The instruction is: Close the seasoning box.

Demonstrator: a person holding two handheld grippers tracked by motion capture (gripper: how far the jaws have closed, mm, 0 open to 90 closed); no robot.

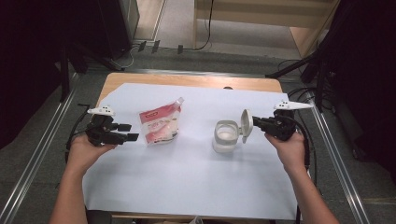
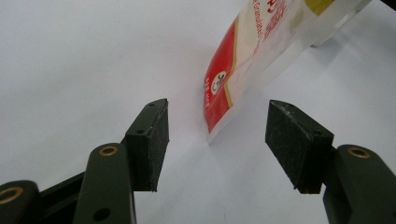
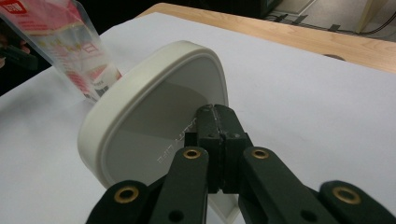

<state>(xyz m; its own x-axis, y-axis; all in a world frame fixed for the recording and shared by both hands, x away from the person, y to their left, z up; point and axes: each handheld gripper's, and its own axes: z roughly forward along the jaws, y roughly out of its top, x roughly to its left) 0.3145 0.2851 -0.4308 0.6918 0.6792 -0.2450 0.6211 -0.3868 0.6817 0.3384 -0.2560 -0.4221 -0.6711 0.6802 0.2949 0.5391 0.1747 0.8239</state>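
A red and white pouch (image 1: 160,123) with a corner spout lies on the white sheet at centre left; its red bottom edge (image 2: 243,60) shows just beyond my left gripper (image 2: 217,144). That gripper (image 1: 130,132) is open, with nothing between its pads. A clear container (image 1: 225,136) with white contents stands at centre right. Its white lid (image 1: 245,125) stands on edge at the container's right side. My right gripper (image 1: 254,123) is shut on the lid's rim, and the jaws (image 3: 215,112) meet in front of the lid's inner face (image 3: 149,126). The pouch (image 3: 70,51) stands beyond it.
A large white sheet (image 1: 187,177) covers most of the wooden table (image 1: 187,80). Metal rails run along both sides of the table, and cables lie on the floor at the right.
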